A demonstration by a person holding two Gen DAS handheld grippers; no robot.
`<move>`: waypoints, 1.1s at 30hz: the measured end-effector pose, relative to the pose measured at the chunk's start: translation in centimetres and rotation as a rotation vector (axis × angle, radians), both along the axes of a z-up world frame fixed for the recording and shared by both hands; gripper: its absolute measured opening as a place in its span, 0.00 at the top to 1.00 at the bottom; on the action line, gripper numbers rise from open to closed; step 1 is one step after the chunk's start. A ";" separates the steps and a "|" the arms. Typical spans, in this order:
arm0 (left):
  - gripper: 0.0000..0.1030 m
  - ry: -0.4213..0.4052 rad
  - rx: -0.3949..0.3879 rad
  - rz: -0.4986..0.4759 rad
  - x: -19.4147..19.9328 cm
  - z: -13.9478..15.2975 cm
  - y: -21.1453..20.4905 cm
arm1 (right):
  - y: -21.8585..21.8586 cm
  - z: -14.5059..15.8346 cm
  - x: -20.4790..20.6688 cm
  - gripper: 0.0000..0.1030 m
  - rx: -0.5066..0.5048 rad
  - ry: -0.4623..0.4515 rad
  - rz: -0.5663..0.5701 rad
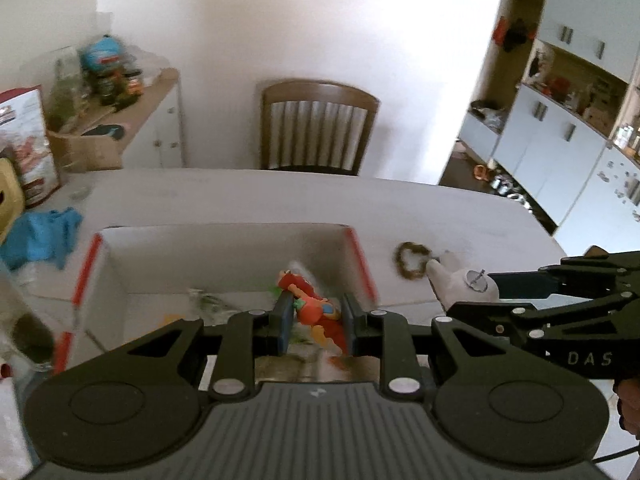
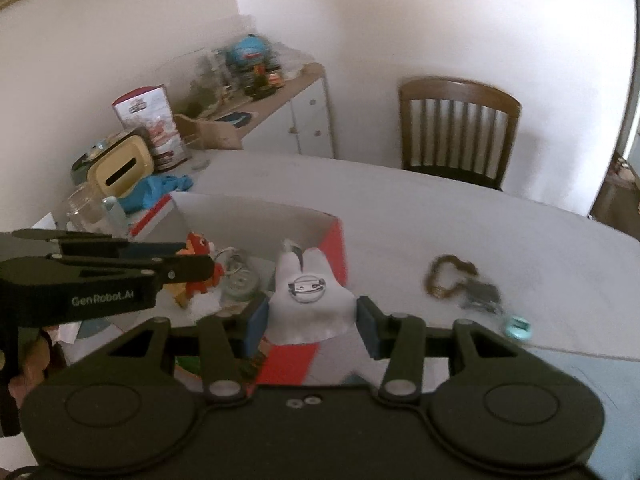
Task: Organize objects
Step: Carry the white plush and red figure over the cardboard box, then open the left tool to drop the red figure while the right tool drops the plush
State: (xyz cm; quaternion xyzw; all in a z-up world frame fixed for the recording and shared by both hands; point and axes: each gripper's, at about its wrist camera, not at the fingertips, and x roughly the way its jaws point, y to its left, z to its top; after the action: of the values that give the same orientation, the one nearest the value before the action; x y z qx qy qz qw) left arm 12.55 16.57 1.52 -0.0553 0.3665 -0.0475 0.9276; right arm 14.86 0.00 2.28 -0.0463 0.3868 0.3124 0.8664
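Observation:
My left gripper (image 1: 314, 322) is shut on an orange and red toy figure (image 1: 308, 304) and holds it over the open white box with red edges (image 1: 224, 240). In the right wrist view that gripper (image 2: 202, 262) comes in from the left, above the box (image 2: 260, 214), with the figure (image 2: 198, 246) in it. My right gripper (image 2: 312, 320) is shut on a white rabbit-shaped badge (image 2: 308, 304), pin side up, over the box's right corner. The left wrist view shows the badge (image 1: 460, 284) in the right gripper (image 1: 480, 292). A clear round item (image 2: 240, 284) lies in the box.
On the white table (image 2: 440, 220), right of the box, lie a brown bracelet (image 2: 442, 276), a dark key bunch (image 2: 482, 296) and a teal piece (image 2: 518, 326). A blue cloth (image 2: 160, 190), yellow container (image 2: 120, 170) and glass jar (image 2: 86, 208) crowd the left. A chair (image 2: 456, 128) stands behind.

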 end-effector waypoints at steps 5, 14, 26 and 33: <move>0.75 0.023 0.023 0.038 0.6 -1.0 3.4 | 3.8 -0.5 0.2 0.55 -0.026 0.002 0.037; 0.75 0.086 0.041 0.077 2.6 -3.9 7.5 | 9.3 -3.1 0.6 0.55 -0.113 0.006 0.069; 0.75 0.173 0.088 -0.002 5.0 -8.0 7.6 | 13.3 -6.9 0.5 0.55 -0.240 -0.015 0.128; 0.75 0.223 0.100 -0.018 5.5 -9.5 7.4 | 13.9 -8.3 0.8 0.54 -0.276 0.001 0.132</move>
State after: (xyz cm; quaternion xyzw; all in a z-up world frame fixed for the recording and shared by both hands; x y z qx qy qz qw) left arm 18.06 24.02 -7.93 -0.0106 0.4696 -0.0310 0.8823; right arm 15.63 13.90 -6.03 -0.1900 0.4226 0.3128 0.8291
